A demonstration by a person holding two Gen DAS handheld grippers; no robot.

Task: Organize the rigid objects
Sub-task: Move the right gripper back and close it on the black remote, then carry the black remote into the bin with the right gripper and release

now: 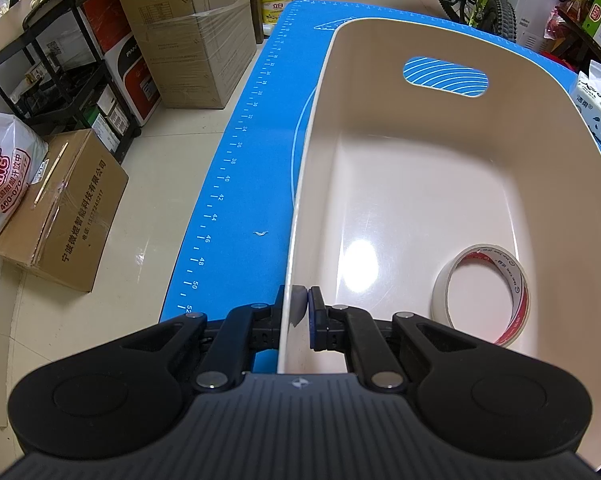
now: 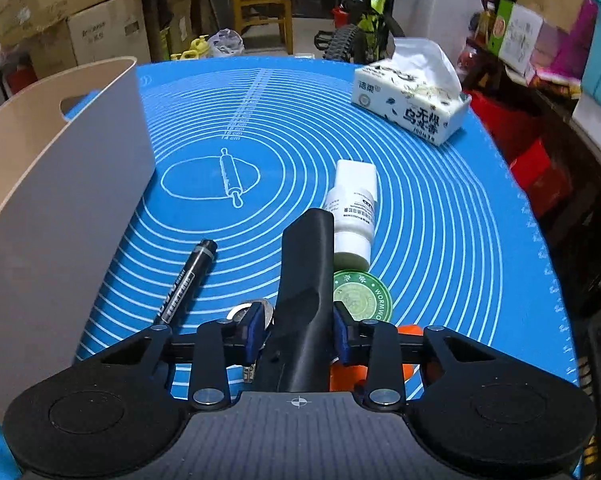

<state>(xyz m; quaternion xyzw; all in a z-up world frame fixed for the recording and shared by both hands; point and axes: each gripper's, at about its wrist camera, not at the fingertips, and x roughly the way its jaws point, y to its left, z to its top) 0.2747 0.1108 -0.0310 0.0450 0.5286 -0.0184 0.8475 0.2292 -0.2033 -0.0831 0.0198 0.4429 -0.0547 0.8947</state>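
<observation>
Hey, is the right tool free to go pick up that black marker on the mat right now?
Probably not yet: the right tool is already closed around a black handle-shaped object. The marker lies uncovered on the blue mat, so the way opens once that object is dropped.
</observation>
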